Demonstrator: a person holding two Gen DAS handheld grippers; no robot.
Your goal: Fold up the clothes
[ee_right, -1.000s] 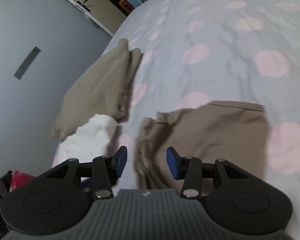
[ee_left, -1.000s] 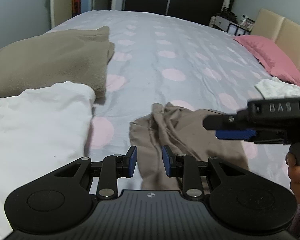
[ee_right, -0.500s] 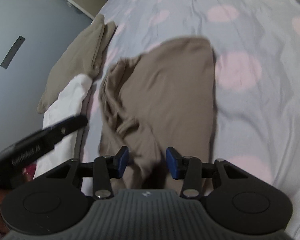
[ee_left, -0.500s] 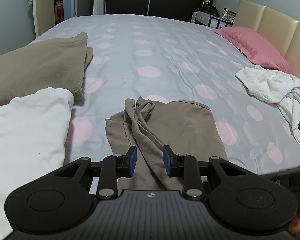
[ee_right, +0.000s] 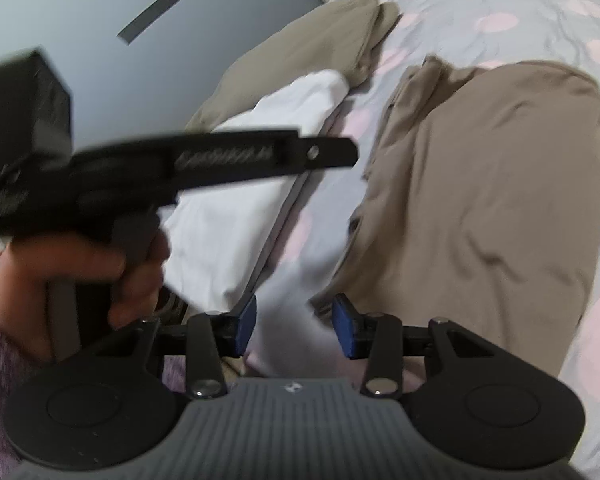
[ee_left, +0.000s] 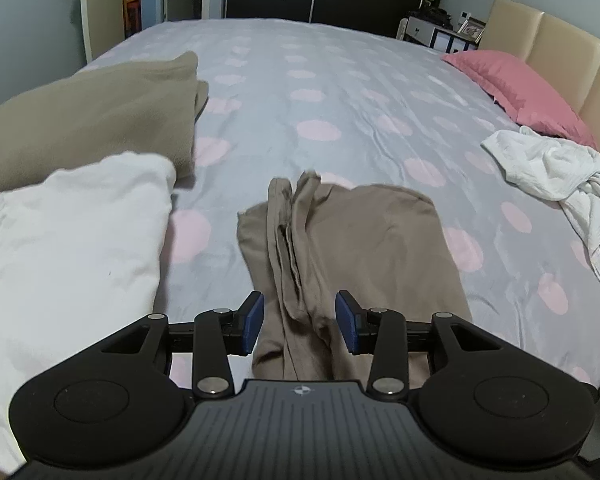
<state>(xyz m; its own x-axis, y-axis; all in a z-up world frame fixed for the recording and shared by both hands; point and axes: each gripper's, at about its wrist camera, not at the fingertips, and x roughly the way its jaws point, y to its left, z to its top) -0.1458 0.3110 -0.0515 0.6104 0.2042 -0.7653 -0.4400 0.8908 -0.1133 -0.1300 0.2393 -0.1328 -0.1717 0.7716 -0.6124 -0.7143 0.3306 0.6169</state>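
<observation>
While both hover spread | left hand-held gripper [ee_left: 300, 322] over tan garment [ee_left: 364, 248] | right hand-held gripper [ee_right: 295, 326] beside it

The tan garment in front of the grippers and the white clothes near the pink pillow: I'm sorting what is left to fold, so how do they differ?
The tan garment lies mostly flat, bunched only along its left edge; the white clothes sit in a crumpled heap. The tan garment lies right before the open left gripper; the white clothes lie far to the right by the pink pillow. Both rest on the dotted bedspread, unfolded.
</observation>
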